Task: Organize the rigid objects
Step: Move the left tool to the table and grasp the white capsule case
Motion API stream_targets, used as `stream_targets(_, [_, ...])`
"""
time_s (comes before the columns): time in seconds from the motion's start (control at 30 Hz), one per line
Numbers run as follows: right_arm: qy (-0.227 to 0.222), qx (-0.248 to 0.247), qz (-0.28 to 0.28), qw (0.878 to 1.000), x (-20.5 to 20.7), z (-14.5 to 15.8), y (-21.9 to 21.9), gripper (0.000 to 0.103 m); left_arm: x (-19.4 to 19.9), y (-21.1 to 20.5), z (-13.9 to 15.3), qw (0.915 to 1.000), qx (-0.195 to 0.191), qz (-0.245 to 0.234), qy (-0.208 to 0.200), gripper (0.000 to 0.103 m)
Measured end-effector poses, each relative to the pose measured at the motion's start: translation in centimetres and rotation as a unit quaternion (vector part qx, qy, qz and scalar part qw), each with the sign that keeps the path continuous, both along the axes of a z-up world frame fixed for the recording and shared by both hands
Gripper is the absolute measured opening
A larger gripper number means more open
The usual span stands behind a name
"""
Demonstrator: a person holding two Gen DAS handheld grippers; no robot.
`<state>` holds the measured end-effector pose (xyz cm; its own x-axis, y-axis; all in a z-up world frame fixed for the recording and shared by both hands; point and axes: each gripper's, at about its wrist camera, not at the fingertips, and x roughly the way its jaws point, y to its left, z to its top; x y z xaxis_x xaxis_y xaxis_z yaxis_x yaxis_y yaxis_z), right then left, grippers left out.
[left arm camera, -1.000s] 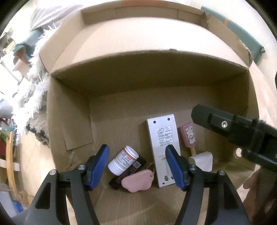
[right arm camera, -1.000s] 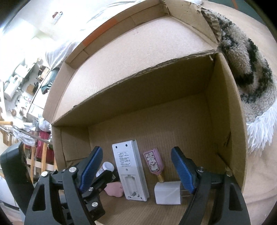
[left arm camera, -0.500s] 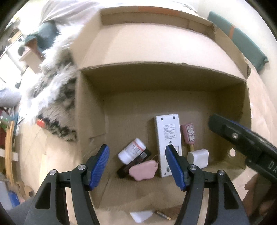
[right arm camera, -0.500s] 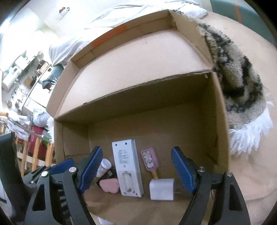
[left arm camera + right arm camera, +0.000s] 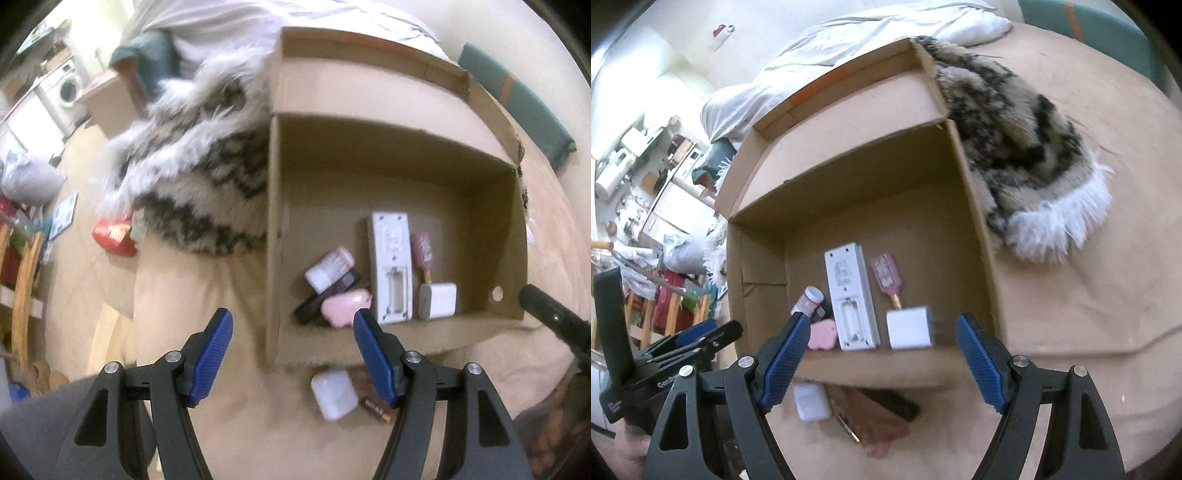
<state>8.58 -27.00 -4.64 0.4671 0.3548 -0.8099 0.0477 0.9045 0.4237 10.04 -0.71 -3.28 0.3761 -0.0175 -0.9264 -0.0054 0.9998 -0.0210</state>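
- Both the left gripper (image 5: 291, 354) and right gripper (image 5: 879, 356) are held open and empty.
- The white remote (image 5: 851, 295), pink case (image 5: 823, 334) and white charger (image 5: 910, 326) are kept along the cardboard box's (image 5: 975, 221) near wall.
- A white case (image 5: 334, 394) is seen outside that wall.

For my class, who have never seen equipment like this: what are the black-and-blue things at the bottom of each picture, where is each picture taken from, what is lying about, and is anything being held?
They are hand-held tongs, one in each of a person's hands, each carrying a wide-angle camera that looks along its two fingers. One picture comes from the left tongs, the other from the right tongs. Both stand open and hold nothing.

Ahead lies an open cardboard box. Inside are a white remote lying back-up, a white charger, a small pink brush, a pill bottle and a pink case. Outside, by the near wall, lie a white case and a battery. A furry blanket lies beside the box.
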Motion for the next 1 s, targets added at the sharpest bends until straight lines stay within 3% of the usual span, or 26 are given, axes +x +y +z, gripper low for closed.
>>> stream_targets(0.2, [0.039,-0.022,-0.007,0.999,-1.4,-1.7,0.5,0.086,-2.9,2.3,-2.7,0.9985,-0.023,0.043,0.025,0.065])
stream_targets(0.3, [0.047,-0.026,-0.003,0.999,-2.2,-2.2,0.8,0.086,-3.7,3.5,-4.2,0.997,-0.011,0.064,0.042,0.065])
stream_targets(0.4, [0.052,-0.024,-0.005,0.998,-2.6,-2.6,1.2,0.086,-3.8,4.9,-4.3,0.9942,-0.037,0.093,0.038,0.065])
stream_targets(0.6, [0.072,-0.023,0.0,0.997,-2.2,-3.9,2.2,0.086,-3.6,5.9,-5.0,0.9895,-0.053,0.126,0.047,0.065])
stream_targets(0.77, [0.086,-0.025,0.01,0.996,-2.0,-4.7,3.0,0.086,-3.5,4.1,-6.8,0.9894,-0.067,0.104,0.077,0.065])
stream_targets(0.87, [0.089,-0.025,0.011,0.996,-2.1,-4.8,3.1,0.086,-3.1,1.9,-8.3,0.9906,-0.058,0.069,0.103,0.065])
stream_targets(1.0, [0.09,-0.025,0.012,0.996,-2.0,-4.9,3.3,0.086,-2.8,0.4,-9.6,0.9903,-0.048,0.058,0.117,0.065])
